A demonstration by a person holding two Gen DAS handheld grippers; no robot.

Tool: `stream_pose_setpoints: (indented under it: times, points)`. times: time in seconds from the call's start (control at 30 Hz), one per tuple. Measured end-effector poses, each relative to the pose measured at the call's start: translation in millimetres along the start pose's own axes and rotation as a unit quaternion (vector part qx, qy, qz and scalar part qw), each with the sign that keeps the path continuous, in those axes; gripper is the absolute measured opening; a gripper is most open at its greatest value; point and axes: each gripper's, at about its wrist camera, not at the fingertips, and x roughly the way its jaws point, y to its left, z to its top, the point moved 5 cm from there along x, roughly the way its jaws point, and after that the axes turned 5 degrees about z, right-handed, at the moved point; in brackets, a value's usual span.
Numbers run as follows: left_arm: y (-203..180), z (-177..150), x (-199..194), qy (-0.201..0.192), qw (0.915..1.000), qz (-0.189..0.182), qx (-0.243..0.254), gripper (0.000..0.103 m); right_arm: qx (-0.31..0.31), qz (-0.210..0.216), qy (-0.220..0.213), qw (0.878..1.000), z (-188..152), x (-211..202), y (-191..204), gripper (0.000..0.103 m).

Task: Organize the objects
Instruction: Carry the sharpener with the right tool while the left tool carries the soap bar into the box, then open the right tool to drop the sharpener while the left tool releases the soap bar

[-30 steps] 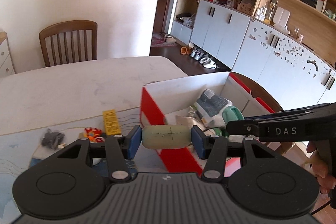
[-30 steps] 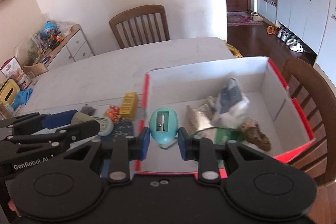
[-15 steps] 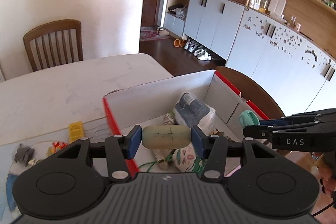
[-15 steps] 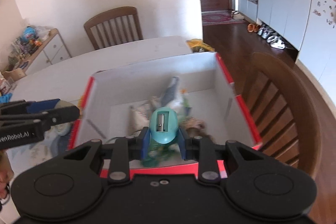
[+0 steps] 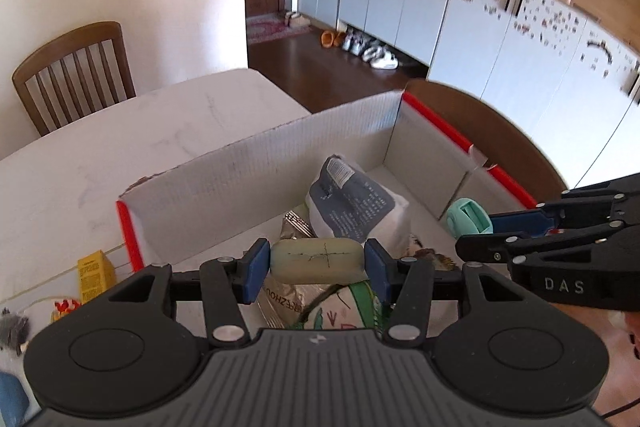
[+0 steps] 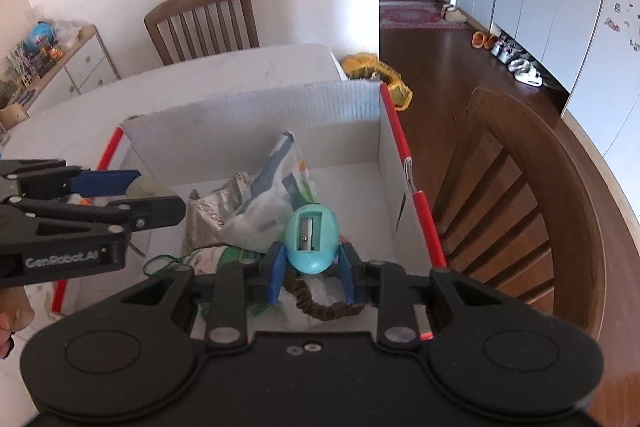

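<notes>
My left gripper is shut on a pale green oblong eraser and holds it above the inside of the red-edged cardboard box. My right gripper is shut on a teal egg-shaped pencil sharpener, also above the box, to the right of the left gripper. The sharpener also shows in the left wrist view. In the box lie a blue-and-white packet, a silver wrapper and a brown hair tie.
A yellow small box, an orange-red toy and a grey fluffy item lie on the table left of the box. A wooden chair stands right of the box, another at the table's far side.
Both grippers have moved right, from beside and at the box's left edge to over its inside. Each still holds its item.
</notes>
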Motion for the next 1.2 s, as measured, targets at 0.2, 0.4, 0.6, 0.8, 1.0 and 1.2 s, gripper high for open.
stream_pose_setpoints:
  times: [0.2, 0.4, 0.6, 0.8, 1.0, 1.2]
  points:
    - [0, -1, 31, 0.031, 0.9994, 0.014, 0.013, 0.051, -0.010, 0.001, 0.024, 1.000, -2, 22, -3, 0.027]
    - [-3, -4, 48, 0.052, 0.9984, 0.013, 0.020, 0.051, -0.018, 0.005, 0.041, 0.999, -4, 36, -2, 0.027]
    - [-5, -4, 57, 0.069, 0.9972, 0.017, 0.023, 0.051, -0.024, 0.001, 0.045, 0.999, -5, 44, -2, 0.027]
    - [-2, -5, 64, 0.088, 0.9958, 0.014, 0.021, 0.052, -0.027, 0.011, 0.043, 0.999, -6, 40, -4, 0.028]
    - [3, -6, 64, 0.096, 0.9952, 0.020, 0.007, 0.062, -0.029, 0.025, 0.035, 0.999, -7, 28, -4, 0.031]
    - [8, -6, 51, 0.080, 0.9966, 0.015, -0.015, 0.067, -0.022, 0.041, 0.023, 0.999, -6, 15, -3, 0.034]
